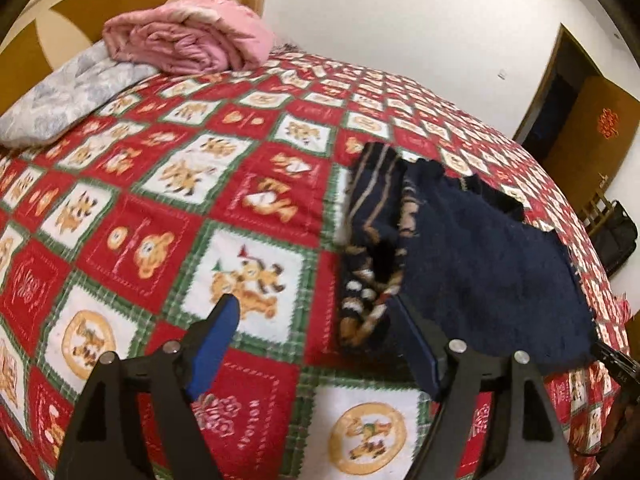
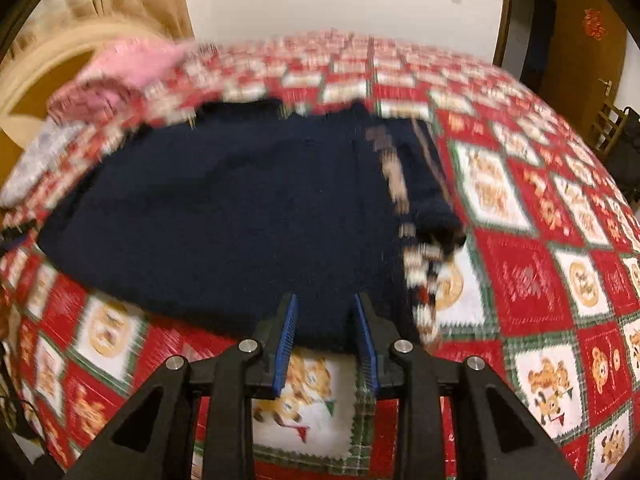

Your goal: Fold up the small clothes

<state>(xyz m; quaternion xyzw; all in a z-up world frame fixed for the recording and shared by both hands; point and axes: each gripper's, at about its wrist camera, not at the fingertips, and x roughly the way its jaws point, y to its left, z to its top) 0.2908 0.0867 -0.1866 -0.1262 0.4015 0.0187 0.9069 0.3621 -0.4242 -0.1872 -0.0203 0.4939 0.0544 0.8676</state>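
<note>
A dark navy knitted garment [image 1: 480, 264] lies on the red, white and green patterned bedspread [image 1: 160, 220]. Its striped tan and white sleeve [image 1: 368, 248] is folded along its left side. My left gripper [image 1: 316, 300] stands wide open at the garment's near left corner. The sleeve's cuff lies just inside its right finger [image 1: 420, 344], and its left finger is over bare bedspread. In the blurred right wrist view the garment [image 2: 224, 216] spreads flat. My right gripper [image 2: 325, 308] is open, its blue pads on either side of the near hem, not pinching it.
A folded pink quilt [image 1: 188, 36] and a pale floral pillow [image 1: 60, 100] lie at the bed's head by a cream headboard [image 1: 60, 8]. A brown door [image 1: 580, 128] and a black bag [image 1: 616, 236] are beyond the bed's right edge.
</note>
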